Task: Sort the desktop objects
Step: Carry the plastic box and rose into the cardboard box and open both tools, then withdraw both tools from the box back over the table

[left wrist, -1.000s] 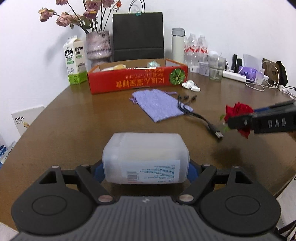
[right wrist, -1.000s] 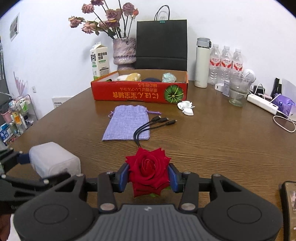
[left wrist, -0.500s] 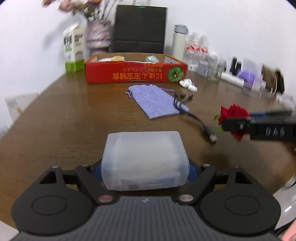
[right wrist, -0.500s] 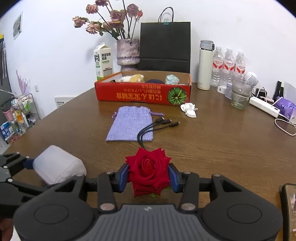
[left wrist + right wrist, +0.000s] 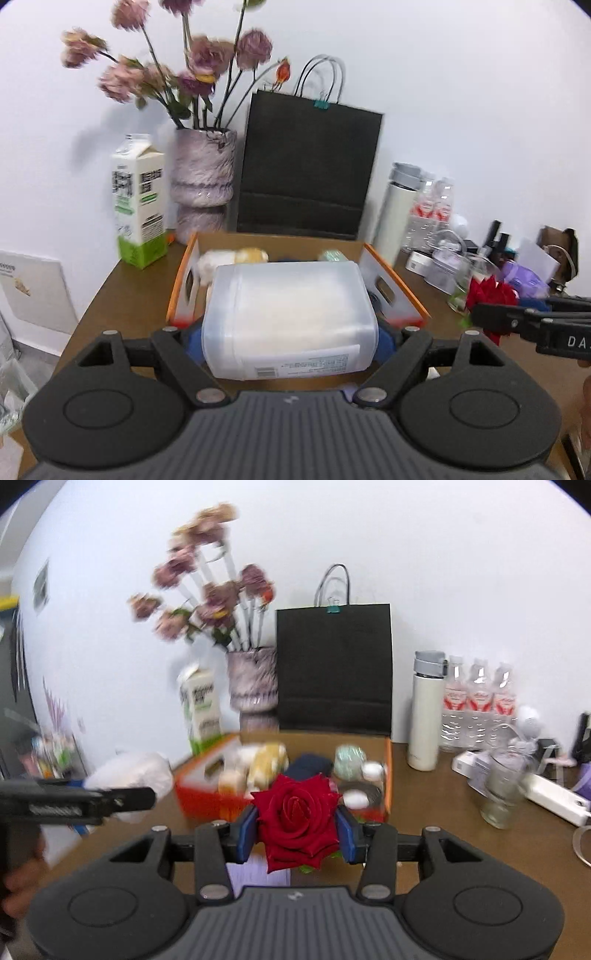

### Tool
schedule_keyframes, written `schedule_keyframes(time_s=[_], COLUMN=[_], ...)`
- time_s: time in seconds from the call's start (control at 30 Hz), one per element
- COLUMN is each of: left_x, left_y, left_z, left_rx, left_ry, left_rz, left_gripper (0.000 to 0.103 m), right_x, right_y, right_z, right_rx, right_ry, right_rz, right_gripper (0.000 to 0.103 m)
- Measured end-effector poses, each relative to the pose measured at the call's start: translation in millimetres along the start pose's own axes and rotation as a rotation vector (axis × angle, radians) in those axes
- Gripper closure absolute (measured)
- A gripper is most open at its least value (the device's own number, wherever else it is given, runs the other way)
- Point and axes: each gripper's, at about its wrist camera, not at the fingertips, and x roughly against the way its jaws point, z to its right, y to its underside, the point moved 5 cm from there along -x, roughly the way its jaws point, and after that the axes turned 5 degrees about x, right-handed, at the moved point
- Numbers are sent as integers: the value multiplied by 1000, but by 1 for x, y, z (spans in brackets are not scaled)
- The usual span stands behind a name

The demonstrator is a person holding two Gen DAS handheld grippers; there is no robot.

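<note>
**Both grippers loaded, at the near side of the red box**

Left gripper [image 5: 290, 334]: blue pads clamped wide on the short ends of a translucent white plastic case [image 5: 290, 317], label facing the camera. The case is clear of the table [image 5: 110, 295], in front of the near wall of the red cardboard box [image 5: 399, 291].

Right gripper [image 5: 295, 829]: jaws narrow, gripping a red rose [image 5: 297, 827] by its head, the bloom facing the camera. It sits in front of the box's near right corner, off the table.

Box contents (blurred): a pale yellow soft item [image 5: 267, 762], a dark blue item [image 5: 308, 766], a mint-green wrapped item [image 5: 349, 760], small white round pieces at the right end [image 5: 356, 797]. Further identification not possible.

Edges and room: box walls are low with orange-trimmed rims and hand slots in the side walls. Milk carton [image 5: 138, 201] and vase [image 5: 203, 192] stand just behind the left rear corner; black paper bag [image 5: 308, 166] directly behind. White flask [image 5: 426, 710], water bottles [image 5: 478, 698] and a glass [image 5: 504, 790] crowd the right. Bare table lies between the box and the glass.
</note>
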Motion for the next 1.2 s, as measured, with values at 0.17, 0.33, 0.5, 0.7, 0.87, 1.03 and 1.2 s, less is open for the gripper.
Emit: schedule_keyframes(time_s=[0.17, 0.33, 0.5, 0.7, 0.87, 1.03, 1.2], left_x=[-106, -166, -189, -186, -160, -131, -94], left_y=[-26, -13, 2, 0, -31, -45, -36], left_z=[-4, -3, -16, -21, -22, -21, -19], left_rx=[33, -5, -15, 27, 0, 5, 21], left_ry=[-27, -81, -85, -27, -62, -115, -160], left_rz=[-215, -315, -374, -422, -370, -375, -352], left_gripper=[20, 19, 19, 17, 7, 0, 0], right_x=[-113, -194, -227, -230, -201, -160, -118], right_y=[-36, -18, 3, 5, -29, -61, -58], right_z=[39, 43, 47, 57, 63, 65, 60], right_rx=[-119, -131, -112, -148, -122, -122, -134], right_ry=[-42, -33, -1, -19, 45, 70, 96], right_rz=[-224, -426, -499, -540, -464, -385, -325], right_gripper=[60, 61, 59, 49, 23, 18, 12])
